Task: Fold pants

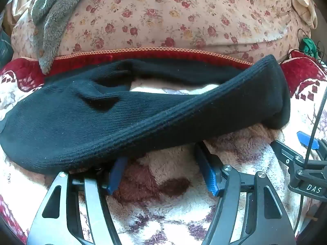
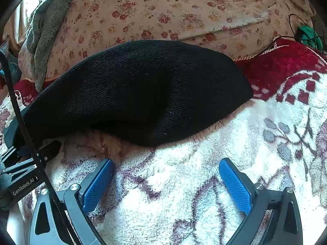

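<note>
Blue-padded left tongs (image 1: pixel 161 173) sit lowest in the left wrist view, jaws spread wide, their tips tucked just under the near hem of the black pants (image 1: pixel 98 120) — nothing is pinched between them. Those pants lie in a loose, partly doubled heap across a fleecy white-and-maroon blanket (image 1: pixel 167 210), with one ribbed edge running diagonally over the rest. In the right wrist view the right tongs (image 2: pixel 166 180) are likewise released, resting over the blanket (image 2: pixel 204 163) just short of the pants (image 2: pixel 139 89) and apart from them. Behind the pants lies a floral sheet (image 2: pixel 163 14) — a grey towel (image 1: pixel 53 20) drapes over its left side.
</note>
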Demonstrator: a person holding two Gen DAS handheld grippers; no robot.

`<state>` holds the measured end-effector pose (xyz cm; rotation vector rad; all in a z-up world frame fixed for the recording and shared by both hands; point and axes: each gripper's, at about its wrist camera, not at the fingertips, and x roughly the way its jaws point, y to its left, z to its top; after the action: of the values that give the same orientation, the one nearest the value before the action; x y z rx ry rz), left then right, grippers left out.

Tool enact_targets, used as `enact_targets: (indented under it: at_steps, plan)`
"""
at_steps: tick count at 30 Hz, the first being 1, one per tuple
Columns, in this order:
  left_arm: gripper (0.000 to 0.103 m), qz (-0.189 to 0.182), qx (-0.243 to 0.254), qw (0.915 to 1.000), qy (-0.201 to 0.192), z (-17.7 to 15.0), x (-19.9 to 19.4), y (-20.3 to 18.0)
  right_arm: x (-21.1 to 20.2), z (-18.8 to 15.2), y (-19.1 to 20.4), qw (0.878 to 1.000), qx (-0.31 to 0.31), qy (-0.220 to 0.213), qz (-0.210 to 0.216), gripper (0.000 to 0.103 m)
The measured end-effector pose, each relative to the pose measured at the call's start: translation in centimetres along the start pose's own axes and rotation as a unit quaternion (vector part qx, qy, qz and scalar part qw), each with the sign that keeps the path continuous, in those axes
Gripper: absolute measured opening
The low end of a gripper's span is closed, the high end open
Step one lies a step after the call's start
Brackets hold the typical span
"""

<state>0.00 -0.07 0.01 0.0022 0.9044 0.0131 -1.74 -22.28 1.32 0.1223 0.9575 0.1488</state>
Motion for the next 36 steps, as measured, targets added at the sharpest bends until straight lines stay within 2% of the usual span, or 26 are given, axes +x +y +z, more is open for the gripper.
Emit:
enact_targets:
  at_steps: [21, 28, 31, 32, 33, 36]
  plan:
    - [0.066, -0.002, 0.001, 1.0, 0.008, 0.1, 0.0, 0.1, 0.1, -0.3, 0.2, 1.0, -0.003, -0.001, -0.004, 0.102]
    - [0.066, -0.027, 0.005, 0.9995, 0.013, -0.2, -0.9, 1.0, 0.0, 0.0, -0.1, 1.0, -0.001, 0.007, 0.009, 0.102]
    - [0.066, -0.038, -0.01, 0.9991, 0.018, -0.4, -2.1, 1.5, -0.7, -0.2, 0.0, 1.0, -0.006, 0.012, 0.017, 0.097]
    - [0.066, -0.04, -0.009, 0.999, 0.017, -0.5, -2.6, 1.7, -1.0, -0.4, 0.1, 1.0, -0.01, 0.011, 0.017, 0.093]
    - [0.066, -0.038, -0.007, 0.9992, 0.012, -0.6, -3.3, 2.0, -1.5, -0.6, 0.3, 1.0, -0.022, 0.01, 0.015, 0.087]
    - [0.066, -0.033, -0.007, 0.9994, -0.004, -0.7, -5.0, 2.9, -2.4, -1.1, 0.3, 0.999, -0.012, 0.015, 0.032, 0.081]
